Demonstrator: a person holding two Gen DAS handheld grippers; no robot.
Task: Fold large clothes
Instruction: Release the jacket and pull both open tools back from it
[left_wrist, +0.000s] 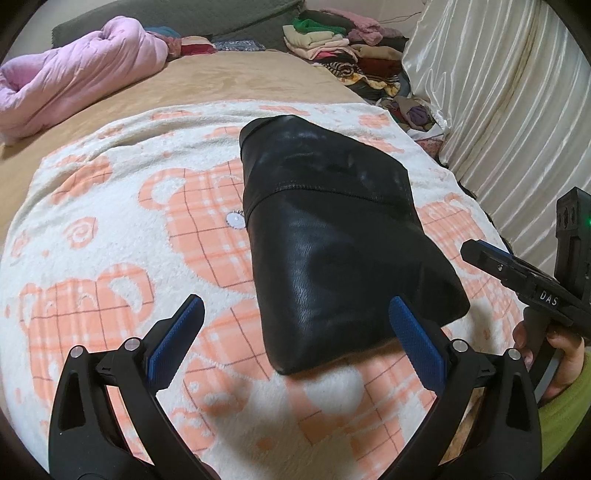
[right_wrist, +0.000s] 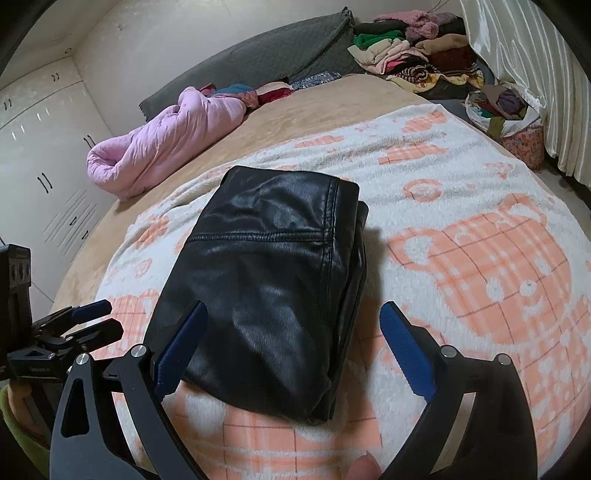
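A black leather garment lies folded into a compact thick rectangle on the white blanket with orange bears. My left gripper hovers open at its near left corner; the right blue pad overlaps the garment's edge in the picture, and nothing is pinched. In the right wrist view the same garment has its near end between the wide jaws of my open right gripper, pads not pressing it. Each gripper shows in the other's view: the right gripper held by a hand, the left gripper at the left.
A rolled pink quilt lies at the far left of the bed. Piled clothes and a full basket stand at the far right beside a cream curtain. Grey cushion behind; white wardrobe doors to the left.
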